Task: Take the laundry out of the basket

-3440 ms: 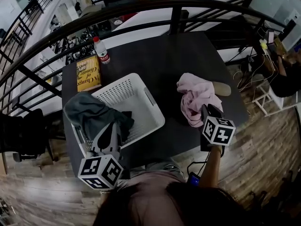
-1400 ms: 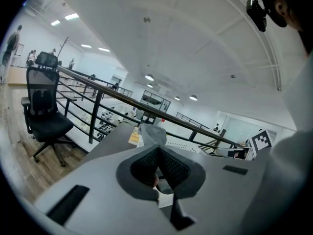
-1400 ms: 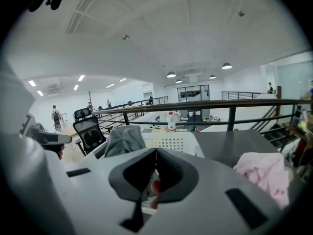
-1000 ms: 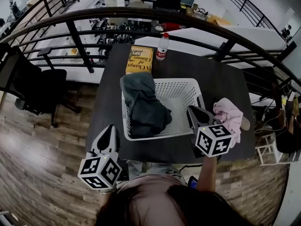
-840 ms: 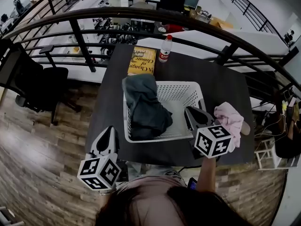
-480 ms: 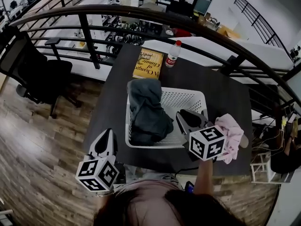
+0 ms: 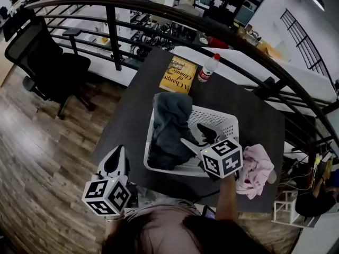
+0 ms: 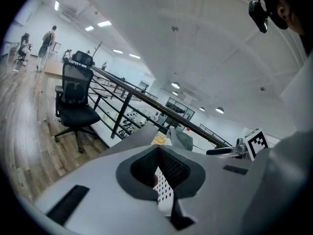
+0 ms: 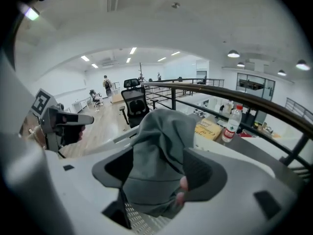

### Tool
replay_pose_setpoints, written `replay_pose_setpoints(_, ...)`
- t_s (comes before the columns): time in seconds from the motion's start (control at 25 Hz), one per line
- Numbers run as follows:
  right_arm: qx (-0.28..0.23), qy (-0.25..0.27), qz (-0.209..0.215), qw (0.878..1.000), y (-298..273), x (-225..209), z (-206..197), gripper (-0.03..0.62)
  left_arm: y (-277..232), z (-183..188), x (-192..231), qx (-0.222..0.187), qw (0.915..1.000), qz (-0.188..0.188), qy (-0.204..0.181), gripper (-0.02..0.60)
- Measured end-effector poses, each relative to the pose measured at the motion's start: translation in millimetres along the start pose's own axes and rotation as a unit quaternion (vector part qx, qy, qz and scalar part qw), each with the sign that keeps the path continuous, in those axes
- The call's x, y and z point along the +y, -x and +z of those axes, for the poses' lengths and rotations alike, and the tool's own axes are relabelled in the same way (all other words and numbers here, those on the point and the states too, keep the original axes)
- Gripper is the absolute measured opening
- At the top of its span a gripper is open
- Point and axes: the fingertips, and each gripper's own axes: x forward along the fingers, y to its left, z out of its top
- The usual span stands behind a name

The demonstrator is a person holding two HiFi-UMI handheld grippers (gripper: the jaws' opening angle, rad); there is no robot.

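Note:
A white slotted basket (image 7: 223, 120) stands on the dark table (image 7: 130, 115). A dark grey garment (image 7: 170, 118) lies heaped over its left half and left rim. My right gripper (image 7: 195, 135) reaches into the basket at that garment. Its jaws are opening, and in the right gripper view the grey garment (image 9: 159, 151) hangs between the spread pads of my right gripper (image 9: 159, 175). A pink garment (image 7: 254, 168) lies on the table right of the basket. My left gripper (image 7: 114, 160) hovers off the table's near left corner, shut and empty; in the left gripper view my left gripper (image 8: 159, 153) points toward the basket's wall (image 8: 165, 189).
A yellow book (image 7: 178, 74) and a red-capped water bottle (image 7: 207, 67) sit at the table's far edge. A black railing (image 7: 159, 16) curves behind the table. An office chair (image 7: 45, 52) stands on the wood floor at the left.
My right gripper moved left from beside the pink garment into the basket up to the grey garment, and its jaws spread apart. The left gripper stayed put.

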Motion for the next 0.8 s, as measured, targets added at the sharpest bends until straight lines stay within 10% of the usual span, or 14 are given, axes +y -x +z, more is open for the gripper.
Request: replay_pose_setpoints(0.8, 0.176, 0.026, 0.115, 0.977, -85.4, 20.2, -50.0, 0.387, -7.1, -4.0, 49.0, 0.011, 0.9976, 0.063, 0.027, -0.002)
